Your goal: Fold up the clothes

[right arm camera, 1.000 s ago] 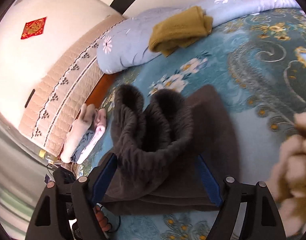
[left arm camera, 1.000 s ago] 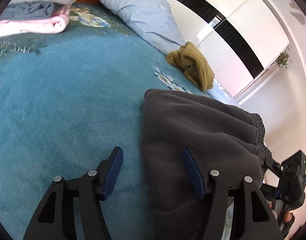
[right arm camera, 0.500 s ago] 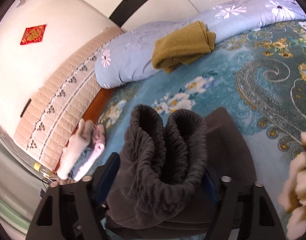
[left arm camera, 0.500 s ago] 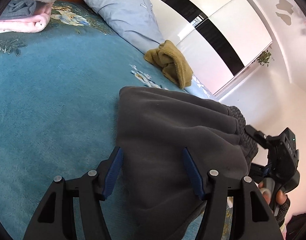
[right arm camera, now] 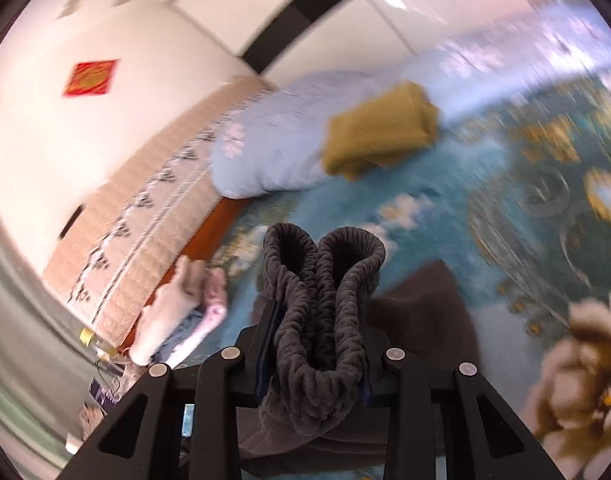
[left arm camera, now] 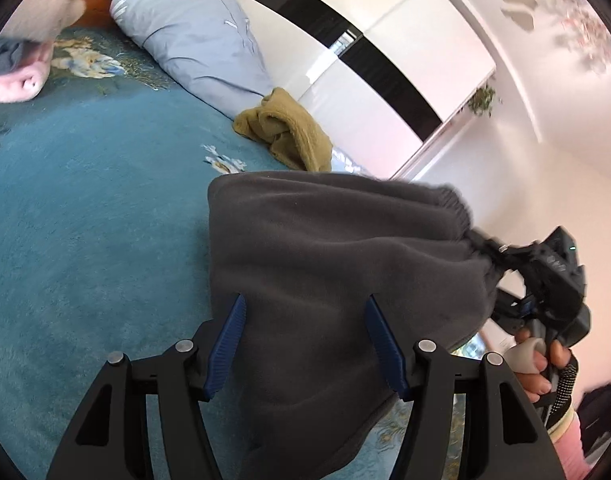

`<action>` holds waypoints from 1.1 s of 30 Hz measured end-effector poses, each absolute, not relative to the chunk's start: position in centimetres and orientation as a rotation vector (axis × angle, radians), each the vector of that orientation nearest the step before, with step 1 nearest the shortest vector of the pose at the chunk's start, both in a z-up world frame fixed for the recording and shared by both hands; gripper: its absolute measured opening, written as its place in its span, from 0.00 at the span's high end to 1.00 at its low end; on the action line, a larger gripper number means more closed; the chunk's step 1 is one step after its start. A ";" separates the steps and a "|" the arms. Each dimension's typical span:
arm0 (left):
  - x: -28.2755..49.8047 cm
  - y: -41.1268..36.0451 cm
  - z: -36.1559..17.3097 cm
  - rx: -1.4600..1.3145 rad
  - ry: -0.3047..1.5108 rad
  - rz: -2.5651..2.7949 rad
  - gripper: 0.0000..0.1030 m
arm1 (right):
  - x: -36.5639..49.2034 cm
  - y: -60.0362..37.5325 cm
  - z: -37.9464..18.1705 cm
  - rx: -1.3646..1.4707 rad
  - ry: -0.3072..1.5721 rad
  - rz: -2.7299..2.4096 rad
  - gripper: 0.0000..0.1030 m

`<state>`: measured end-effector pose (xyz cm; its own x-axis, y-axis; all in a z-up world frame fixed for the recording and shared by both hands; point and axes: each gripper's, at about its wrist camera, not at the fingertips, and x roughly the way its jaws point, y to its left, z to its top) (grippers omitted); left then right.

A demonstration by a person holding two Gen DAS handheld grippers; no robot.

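Observation:
Folded dark grey sweatpants [left arm camera: 325, 264] hang above a teal bedspread [left arm camera: 85, 220]. My left gripper [left arm camera: 305, 340] is open, its blue pads either side of the grey fabric without pinching it. My right gripper [right arm camera: 313, 344] is shut on the bunched elastic waistband [right arm camera: 321, 288] and lifts that end; it also shows at the right of the left wrist view [left arm camera: 545, 280], held in a hand. The rest of the pants [right arm camera: 425, 328] droops below.
A folded olive garment [left arm camera: 285, 136] lies against a pale blue pillow [left arm camera: 201, 48]. A pink and white pile of clothes [left arm camera: 17, 76] sits at the far left by the headboard [right arm camera: 145, 216]. White wardrobe doors stand behind the bed.
My right gripper has closed on the waistband and lifted it off the bed. The left gripper has slid further over the pants, still open. The right view is blurred by movement.

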<state>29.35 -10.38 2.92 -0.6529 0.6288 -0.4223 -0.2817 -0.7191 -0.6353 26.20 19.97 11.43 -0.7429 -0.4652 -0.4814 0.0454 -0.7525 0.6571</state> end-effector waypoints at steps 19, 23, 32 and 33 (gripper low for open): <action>28.9 -10.2 1.9 -0.961 -0.711 2.357 0.38 | 26.4 25.9 7.8 1.169 -1.091 -2.625 0.58; 29.1 -9.8 2.0 -0.966 -0.671 2.375 0.38 | 25.0 20.9 9.6 1.202 -0.769 -2.671 0.58; 29.8 -9.3 3.0 -0.918 -0.558 2.432 0.37 | 21.8 11.0 12.7 1.249 -0.100 -2.690 0.64; 30.0 -9.7 3.3 -0.895 -0.581 2.439 0.37 | 21.5 10.9 12.3 1.269 -0.070 -2.702 0.70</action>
<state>29.97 -9.72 3.25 -0.6736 0.5613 -0.4808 -0.2843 -0.7973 -0.5324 21.48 10.95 12.32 -0.6287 -0.1603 -0.7610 0.1206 -0.9868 0.1082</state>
